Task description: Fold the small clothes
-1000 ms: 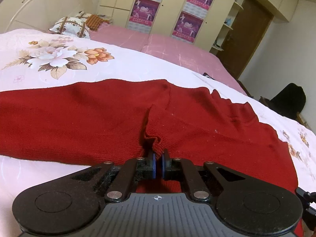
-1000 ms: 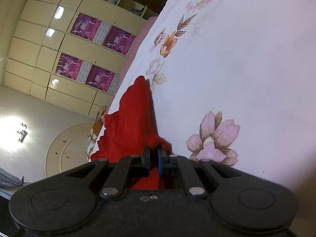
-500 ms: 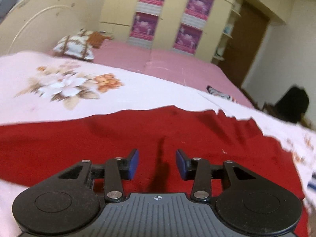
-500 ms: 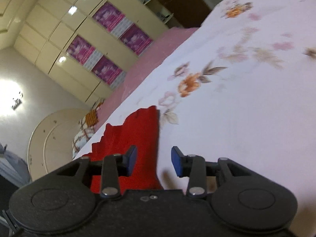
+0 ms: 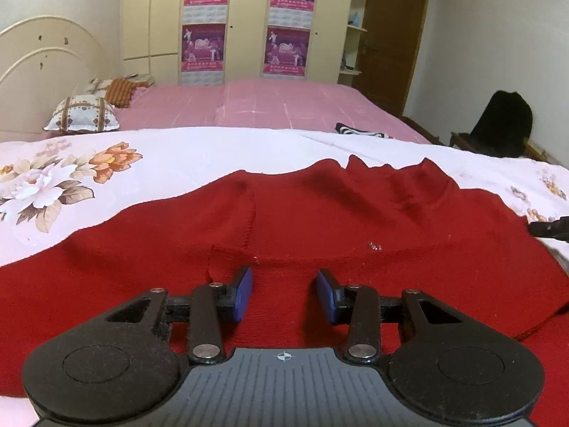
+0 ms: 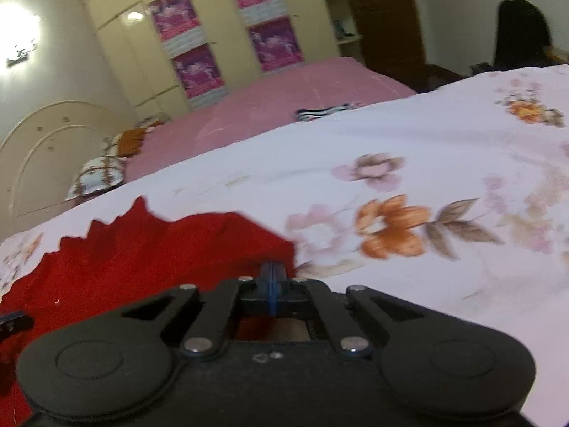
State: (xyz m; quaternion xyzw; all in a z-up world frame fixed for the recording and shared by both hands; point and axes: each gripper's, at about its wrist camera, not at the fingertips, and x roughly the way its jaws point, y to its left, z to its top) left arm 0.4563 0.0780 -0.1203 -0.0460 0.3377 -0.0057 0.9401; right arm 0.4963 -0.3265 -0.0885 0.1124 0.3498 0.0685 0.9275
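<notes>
A: Lying flat on the floral sheet (image 5: 220, 149), the red knit (image 5: 320, 220) spreads wide, its far edge jagged and one folded layer crossing its middle.

B: And the left gripper (image 5: 284, 293)?

A: Its jaws stand apart over the knit, blue pads (image 5: 243, 293) bare, nothing pinched between them. They have opened and now stay at that width.

B: The right gripper (image 6: 272, 284)?

A: Its jaws have just been closing; the pads now meet, right at the knit's (image 6: 142, 259) near corner beside the sheet (image 6: 426, 149). I cannot tell whether any cloth is caught between them; the view is blurred there.

B: What else is around?

A: A pink bedspread (image 5: 284, 103) beyond the sheet, a pillow (image 5: 83, 117) by the headboard (image 5: 39, 67), and a wardrobe (image 5: 245, 21) with posters behind.
</notes>
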